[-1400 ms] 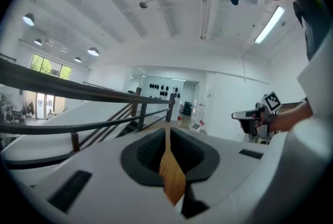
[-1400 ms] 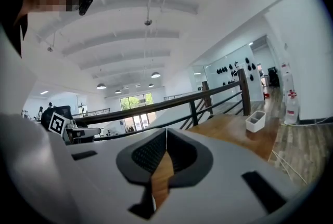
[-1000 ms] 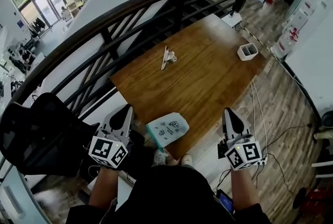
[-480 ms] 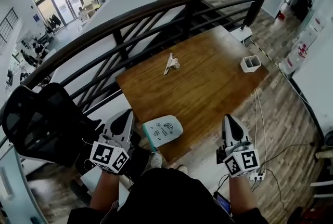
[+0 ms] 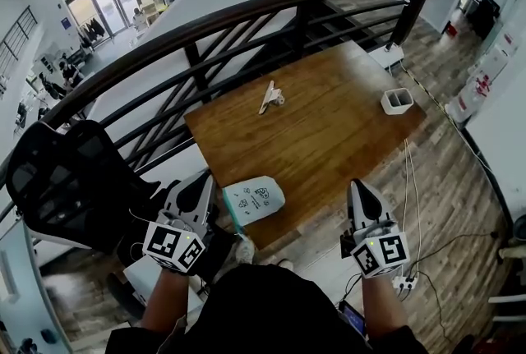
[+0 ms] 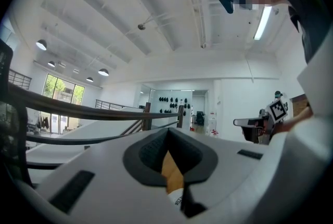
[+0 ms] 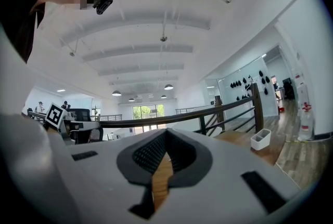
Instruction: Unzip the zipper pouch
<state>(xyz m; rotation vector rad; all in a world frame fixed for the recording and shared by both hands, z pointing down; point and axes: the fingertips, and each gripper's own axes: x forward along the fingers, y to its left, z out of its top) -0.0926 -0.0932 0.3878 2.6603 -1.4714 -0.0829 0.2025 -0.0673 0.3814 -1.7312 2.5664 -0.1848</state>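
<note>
Both tools are empty with their jaws pressed together: the left gripper [image 5: 202, 178] and the right gripper [image 5: 357, 185] are held about level at the near edge of the brown wooden table [image 5: 329, 122]. The small white fabric zipper pouch with a teal strip down one side [image 5: 253, 198] lies flat on that edge. It is just to the right of the left gripper's tip and well to the left of the right gripper, touching neither. The teal side faces the left gripper. Whether the zipper is closed or already run open is too small to tell. So this could be a pouch waiting to be opened, or one already opened with the grippers drawn clear. As for handling, the pouch looks light and limp and sits close to the table's edge. A pull along the zipper would probably drag the whole pouch unless its far end were pinned. The pull tab is likely small, calling for a fine pinch at the jaw tips.
</note>
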